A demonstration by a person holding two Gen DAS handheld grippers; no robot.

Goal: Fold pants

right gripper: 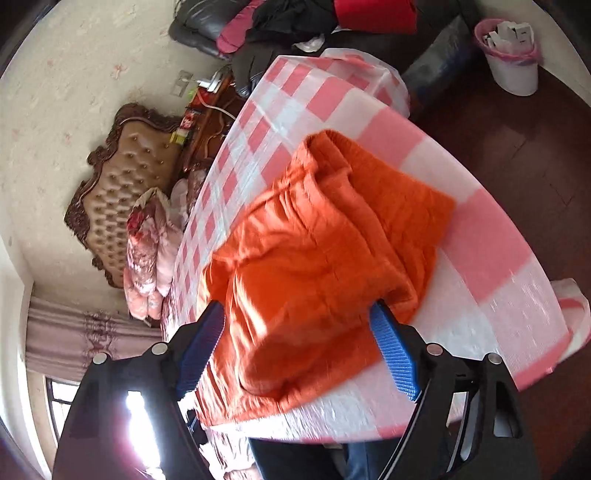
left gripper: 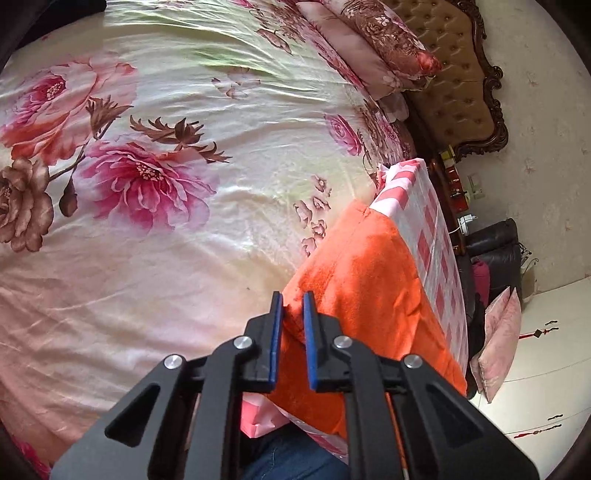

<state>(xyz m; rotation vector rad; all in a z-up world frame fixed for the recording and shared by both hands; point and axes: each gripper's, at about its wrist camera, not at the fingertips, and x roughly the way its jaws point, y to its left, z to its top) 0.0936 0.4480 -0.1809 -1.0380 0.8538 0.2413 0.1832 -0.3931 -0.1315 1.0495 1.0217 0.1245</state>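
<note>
Orange fleece pants lie folded in a thick stack on a table with a pink-and-white checked cloth. In the left wrist view the pants sit at the table's near end, beside the bed. My left gripper is closed narrow, its blue pads pinching the near corner of the orange fabric. My right gripper stands wide open over the near edge of the stack. The orange fabric spans the gap between its blue pads, which do not press on it.
A bed with a floral cover lies left of the table, with pillows and a tufted headboard beyond. A white waste bin and a dark sofa piled with clothes stand past the table. A person's jeans show below.
</note>
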